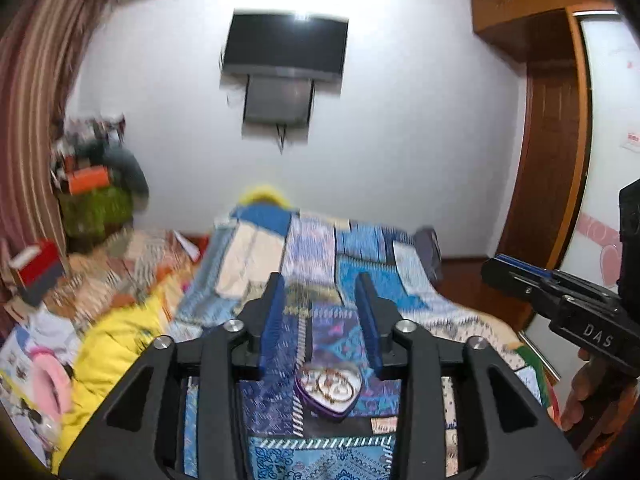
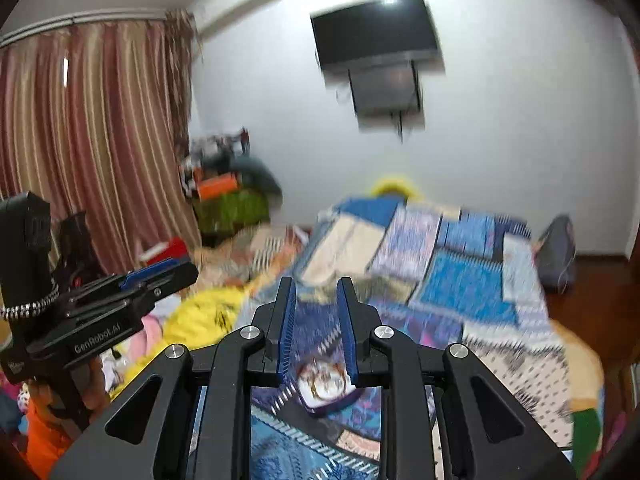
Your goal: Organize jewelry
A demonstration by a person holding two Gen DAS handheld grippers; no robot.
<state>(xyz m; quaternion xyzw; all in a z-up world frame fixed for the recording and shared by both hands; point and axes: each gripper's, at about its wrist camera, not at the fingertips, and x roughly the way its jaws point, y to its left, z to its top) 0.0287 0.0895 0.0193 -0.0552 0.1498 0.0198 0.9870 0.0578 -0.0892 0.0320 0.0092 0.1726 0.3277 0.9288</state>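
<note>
Both grippers' fingers (image 1: 280, 312) hang parted above the heart-shaped jewelry box (image 1: 329, 390)

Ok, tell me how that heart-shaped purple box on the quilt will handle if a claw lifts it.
The heart-shaped box looks shallow and lidless, so tilting would probably spill the jewelry. It's small, likely light. Resting on the soft quilt, it may sink or slide when pushed.
</note>
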